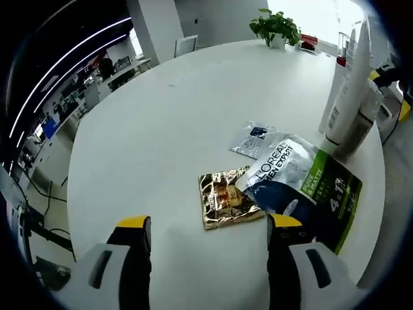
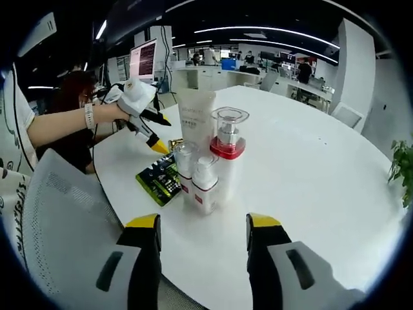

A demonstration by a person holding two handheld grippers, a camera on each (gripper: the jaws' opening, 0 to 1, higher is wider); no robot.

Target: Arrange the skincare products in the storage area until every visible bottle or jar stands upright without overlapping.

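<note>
Open left claw (image 1: 210, 236), gold sachet (image 1: 224, 198), upright bottles (image 2: 205, 184)

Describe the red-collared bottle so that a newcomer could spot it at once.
On the round white table, find the upright cluster of white skincare bottles ahead of the right gripper. The bottle stands at the cluster's right side. It alone has a clear cap over a red collar.

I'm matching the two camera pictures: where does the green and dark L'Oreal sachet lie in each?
Left gripper view: L'Oreal sachet lies right of centre, overlapping the gold sachet.
Right gripper view: its green edge lies left of the bottles.
Shared landmark: the tall white tube.
</note>
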